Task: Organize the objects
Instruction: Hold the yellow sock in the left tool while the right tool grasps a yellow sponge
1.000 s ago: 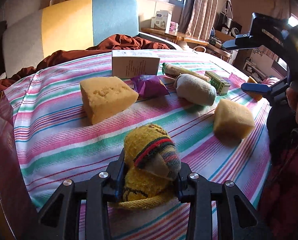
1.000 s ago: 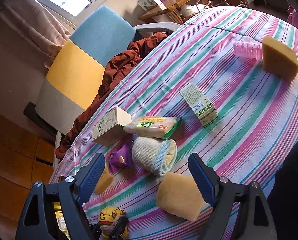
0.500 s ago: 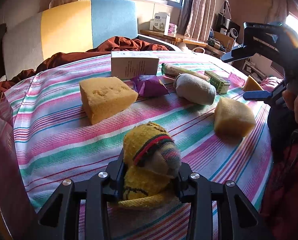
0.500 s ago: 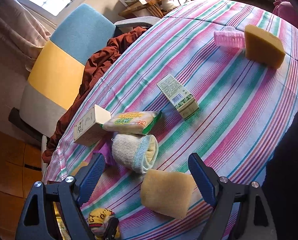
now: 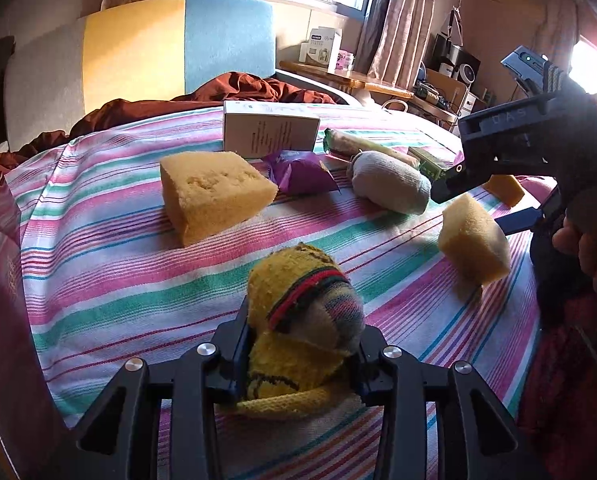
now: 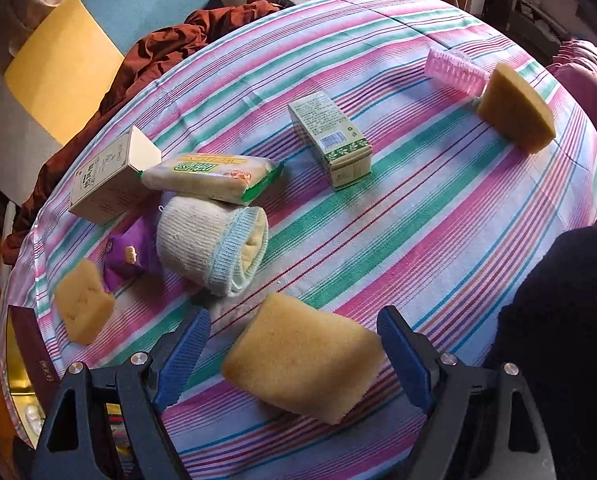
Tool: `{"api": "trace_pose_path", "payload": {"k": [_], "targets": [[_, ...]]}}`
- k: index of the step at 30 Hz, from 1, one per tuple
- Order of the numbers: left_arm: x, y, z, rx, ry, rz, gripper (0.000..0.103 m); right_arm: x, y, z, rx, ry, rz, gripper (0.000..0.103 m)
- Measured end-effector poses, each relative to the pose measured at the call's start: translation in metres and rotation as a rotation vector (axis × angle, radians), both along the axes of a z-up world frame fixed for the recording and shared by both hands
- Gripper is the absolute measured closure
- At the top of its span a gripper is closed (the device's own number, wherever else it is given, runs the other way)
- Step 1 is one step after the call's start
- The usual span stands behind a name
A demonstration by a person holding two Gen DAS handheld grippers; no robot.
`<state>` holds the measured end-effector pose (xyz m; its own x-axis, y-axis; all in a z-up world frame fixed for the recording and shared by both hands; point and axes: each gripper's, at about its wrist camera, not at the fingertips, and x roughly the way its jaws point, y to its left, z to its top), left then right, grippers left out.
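Socks were our concern at this moment: the yellow sock bundle (image 5: 304,320) sat between the jaws of our left gripper (image 5: 298,360), which was closed on it, the pads pressing its sides, low over the striped cloth (image 5: 98,264) near the close edge of the table. Compared with a second before, this bundle had not moved, and the grip looked the same.

What had changed was on the other side. Our right gripper (image 6: 294,354) had tipped downward and come lower, so that the near sponge (image 6: 304,358) now lay between its blue pads (image 6: 184,354). The jaws stood wide, not touching the sponge on either side, and held nothing. In the left view this gripper (image 5: 498,196) hung just above the same sponge (image 5: 474,240). We judged that the next step was to close on the sponge, while the sock waited for its place.

Further out, the grey sock roll (image 6: 212,248) lay just beyond the sponge, with the purple packet (image 6: 128,256), the noodle packet (image 6: 214,178) and the white box (image 6: 110,176) crowded together behind it. The green box (image 6: 330,140) stood apart in the middle. Open cloth remained on the right half of the table, up to the far sponge (image 6: 514,116) and the pink brush (image 6: 454,68) at the edge.
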<state>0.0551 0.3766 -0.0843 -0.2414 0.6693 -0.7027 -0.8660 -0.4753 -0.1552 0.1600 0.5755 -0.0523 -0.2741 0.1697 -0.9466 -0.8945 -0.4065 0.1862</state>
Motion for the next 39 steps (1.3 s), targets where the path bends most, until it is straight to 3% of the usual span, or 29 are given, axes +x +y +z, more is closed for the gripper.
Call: {"api": "trace_pose_path", "payload": {"k": [6,17,21,28,32,34,36,39], "targets": [[-0.001,-0.001,0.000,0.009,-0.014,-0.002,0.061,0.013,-0.006,0.002,0.001,0.008,-0.048,0.016],[-0.003,-0.005,0.000,0.024,-0.034,-0.004,0.061,-0.005,-0.006,-0.012,-0.027,-0.029,-0.040,0.015],[-0.003,-0.005,0.000,0.024,-0.035,-0.004,0.061,-0.013,-0.017,-0.003,0.028,-0.022,0.016,0.044],[-0.002,-0.006,0.001,0.021,-0.030,-0.005,0.061,-0.033,-0.042,0.003,0.031,0.023,0.211,0.056],[-0.002,-0.006,0.001,0.021,-0.029,-0.005,0.061,-0.048,-0.045,-0.003,-0.016,0.048,0.295,0.052],[-0.001,-0.007,0.001,0.021,-0.027,-0.005,0.061,-0.042,-0.039,-0.010,-0.055,0.080,0.263,0.044],[-0.001,-0.007,0.001,0.019,-0.026,-0.005,0.061,-0.037,-0.030,-0.017,-0.141,0.140,0.223,0.022],[-0.001,-0.007,0.000,0.016,-0.021,-0.007,0.061,-0.030,-0.025,-0.016,-0.185,0.213,0.194,0.017]]}}
